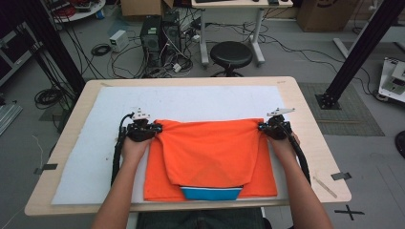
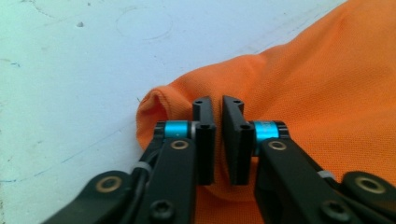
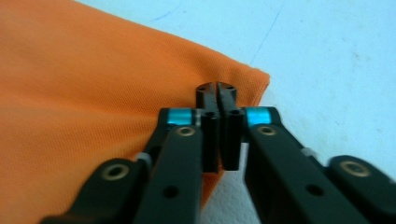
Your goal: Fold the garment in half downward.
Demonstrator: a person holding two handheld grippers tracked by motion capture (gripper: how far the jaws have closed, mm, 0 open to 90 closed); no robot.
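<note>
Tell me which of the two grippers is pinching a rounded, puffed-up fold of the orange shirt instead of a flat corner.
The left gripper. Its jaws are shut on a bulging, rounded fold of the orange shirt, while the right gripper clamps a flat, pointed corner.

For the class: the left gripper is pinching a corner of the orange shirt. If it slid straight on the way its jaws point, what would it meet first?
Probably just the white mat. The left gripper is shut on the folded corner of the orange shirt, and beyond that fold the mat looks bare, though depth is hard to judge.

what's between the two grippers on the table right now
In the high view, the folded orange shirt spans the stretch between the left gripper and the right gripper. Each is shut on one of its far corners, over the white mat.
</note>
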